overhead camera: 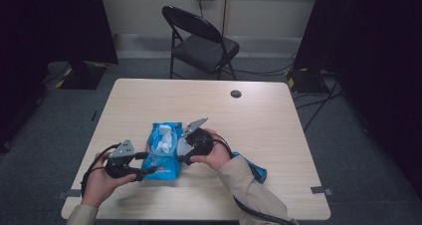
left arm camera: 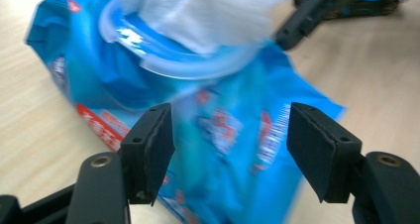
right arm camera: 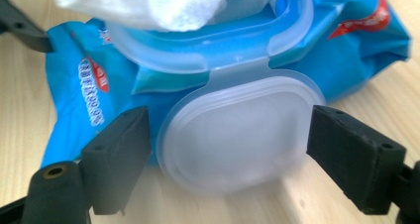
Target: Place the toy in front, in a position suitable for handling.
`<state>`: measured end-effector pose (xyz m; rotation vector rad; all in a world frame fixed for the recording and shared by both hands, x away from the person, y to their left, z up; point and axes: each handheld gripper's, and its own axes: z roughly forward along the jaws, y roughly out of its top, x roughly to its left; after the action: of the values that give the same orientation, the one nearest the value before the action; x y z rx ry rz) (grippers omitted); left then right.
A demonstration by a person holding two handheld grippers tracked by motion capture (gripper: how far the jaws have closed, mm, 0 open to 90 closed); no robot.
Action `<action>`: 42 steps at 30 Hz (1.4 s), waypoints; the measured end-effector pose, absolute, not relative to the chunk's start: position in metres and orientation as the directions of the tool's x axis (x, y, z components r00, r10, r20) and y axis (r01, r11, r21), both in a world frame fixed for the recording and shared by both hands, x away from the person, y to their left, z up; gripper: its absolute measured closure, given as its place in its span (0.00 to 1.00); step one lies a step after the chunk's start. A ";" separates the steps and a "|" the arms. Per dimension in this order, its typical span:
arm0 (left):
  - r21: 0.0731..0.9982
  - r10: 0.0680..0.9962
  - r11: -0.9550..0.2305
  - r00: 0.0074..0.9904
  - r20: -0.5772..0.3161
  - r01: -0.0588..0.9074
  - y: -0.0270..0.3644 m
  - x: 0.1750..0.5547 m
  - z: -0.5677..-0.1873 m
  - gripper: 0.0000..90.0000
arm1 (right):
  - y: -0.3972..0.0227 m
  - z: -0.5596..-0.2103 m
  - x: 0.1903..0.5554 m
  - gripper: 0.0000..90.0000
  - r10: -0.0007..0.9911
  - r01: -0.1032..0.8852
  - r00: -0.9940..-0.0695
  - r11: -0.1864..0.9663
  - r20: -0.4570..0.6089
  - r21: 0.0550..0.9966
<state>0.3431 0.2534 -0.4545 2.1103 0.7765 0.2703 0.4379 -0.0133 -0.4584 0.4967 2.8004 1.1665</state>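
Blue wipes pack [overhead camera: 163, 153] lying flat on the pale wooden bench [overhead camera: 259, 130], near the person's edge, between the two claws. Soft plastic pouch, red and white print on the wrapper, a clear oval dispenser ring [right arm camera: 208, 50] set in its top face. Hinged translucent lid [right arm camera: 237, 142] flipped fully open, hanging off the ring on the side toward the right claw, resting over the pack's edge and down toward the bench. Inside the ring, white wipes; one crumpled wipe [overhead camera: 164, 138] pulled up through the opening and standing out of the pack, bunched and tilted.

Left claw [overhead camera: 149, 163] at the pack's near-left end, released: in the left gripper view both black pads [left arm camera: 154, 144] apart, the wrapper seen between them, blurred, neither pad pressing on it. Touching or just clear of the film there: cannot tell.

Right claw [overhead camera: 181, 155] just beside the pack's right flank, also released: in the right gripper view the pads [right arm camera: 121, 152] flanking the open lid with a sliver of gap on each side, nothing gripped.

Second blue object [overhead camera: 254, 168] on the bench behind the right forearm, mostly hidden by the sleeve. Black folding chair [overhead camera: 199, 38] beyond the far edge of the bench.
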 end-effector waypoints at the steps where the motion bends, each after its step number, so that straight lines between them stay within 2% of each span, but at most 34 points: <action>1: 0.784 0.617 -0.445 0.783 -0.081 0.432 0.253 0.340 -0.453 0.38 | -0.016 -0.457 0.436 0.18 0.316 0.264 -0.947 0.656 0.061 0.707; 7: 0.781 0.566 -0.476 0.821 -0.080 0.404 0.239 0.315 -0.451 0.44 | -0.040 -0.444 0.413 0.18 0.314 0.248 -0.948 0.636 0.049 0.730; 14: 0.762 0.511 -0.529 0.857 -0.066 0.374 0.206 0.300 -0.459 0.46 | -0.079 -0.444 0.390 0.18 0.372 0.307 -0.925 0.603 0.080 0.737; 17: 0.758 0.521 -0.531 0.851 -0.060 0.378 0.197 0.300 -0.462 0.44 | -0.095 -0.450 0.381 0.18 0.388 0.322 -0.918 0.604 0.084 0.729; 24: 0.764 0.599 -0.526 0.801 0.020 0.374 0.186 0.315 -0.471 0.32 | -0.122 -0.452 0.372 0.18 0.423 0.337 -0.903 0.583 0.078 0.739; 29: 0.779 0.598 -0.506 0.801 0.006 0.371 0.184 0.329 -0.477 0.45 | -0.141 -0.449 0.375 0.18 0.447 0.353 -0.890 0.546 0.092 0.760; 35: 0.789 0.611 -0.497 0.791 0.021 0.362 0.178 0.346 -0.479 0.44 | -0.157 -0.449 0.383 0.18 0.467 0.362 -0.880 0.547 0.084 0.755; 42: 0.790 0.633 -0.479 0.774 0.008 0.383 0.180 0.383 -0.480 0.43 | -0.172 -0.453 0.393 0.18 0.487 0.383 -0.868 0.531 0.097 0.756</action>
<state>0.3830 0.1798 -0.4799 2.1286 0.7544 0.3804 0.3929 -0.1718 -0.4533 0.7531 2.6373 1.2544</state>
